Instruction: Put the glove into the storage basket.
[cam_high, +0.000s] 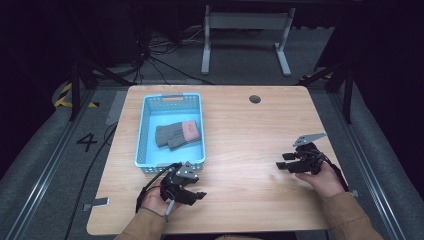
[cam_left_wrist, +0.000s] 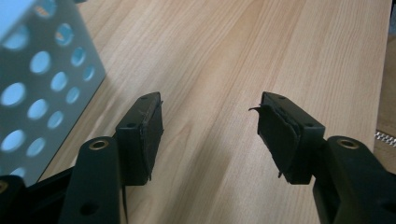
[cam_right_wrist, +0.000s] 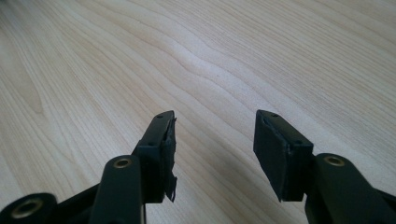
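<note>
Room: dark floor all round, with cables and a white metal frame at the far side, so the lit table stands out.
Table (cam_high: 250, 150): light wood, mostly bare; a small round port (cam_high: 255, 99) sits near its far edge.
Basket (cam_high: 146, 131): pale blue, perforated, on the left half of the table; its near wall stands just beyond the left gripper, within easy reach of that hand.
Gloves (cam_high: 177, 134): grey knit with a pink cuff, lying flat inside the basket toward its right side; they look like the goods being packed, already in place.
Left gripper (cam_high: 199, 195): held low at the near left of the table, just in front of the basket's near wall; jaws parted about halfway with only bare wood between them, nothing gripped. Probably resting after a drop or ready for the next reach.
Right gripper (cam_high: 281, 160): near right, well apart from the basket, jaws parted and empty over bare wood, likely parked out of the way.
</note>
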